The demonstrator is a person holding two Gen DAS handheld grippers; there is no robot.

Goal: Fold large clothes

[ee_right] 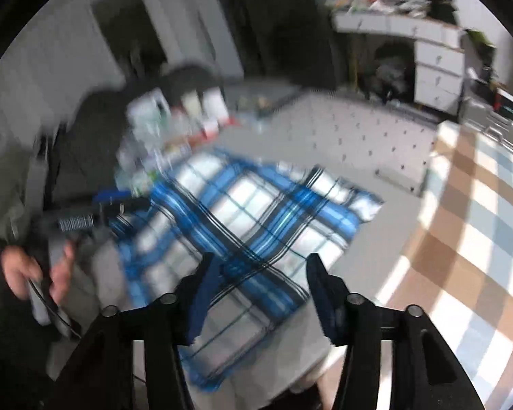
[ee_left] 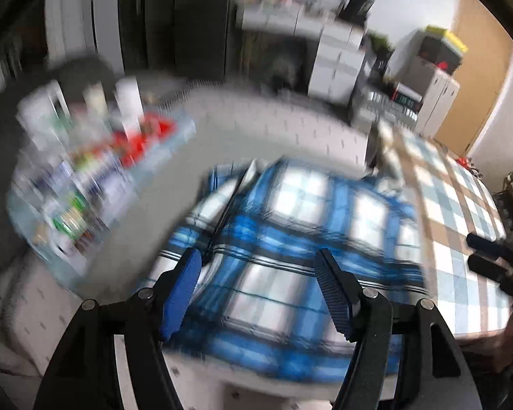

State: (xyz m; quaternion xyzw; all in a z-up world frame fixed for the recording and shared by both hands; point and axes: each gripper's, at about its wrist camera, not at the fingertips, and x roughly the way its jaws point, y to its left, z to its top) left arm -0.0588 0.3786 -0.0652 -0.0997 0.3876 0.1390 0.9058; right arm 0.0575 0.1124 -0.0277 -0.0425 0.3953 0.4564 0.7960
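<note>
Both grippers, left gripper (ee_left: 258, 288) and right gripper (ee_right: 260, 295), are held above the blue plaid garment (ee_left: 290, 239) with jaws apart, nothing gripped. It lies folded compact on the grey table (ee_right: 376, 225); little folding seems left.

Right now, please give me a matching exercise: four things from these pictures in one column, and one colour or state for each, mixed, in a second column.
1. shirt
2. tablecloth
3. left gripper
4. drawer unit

a. white
b. open, holding nothing
c. brown and pale blue checks
d. blue and white plaid, lying flat

Pairs: 1-d, 2-c, 3-b, 4-a
</note>
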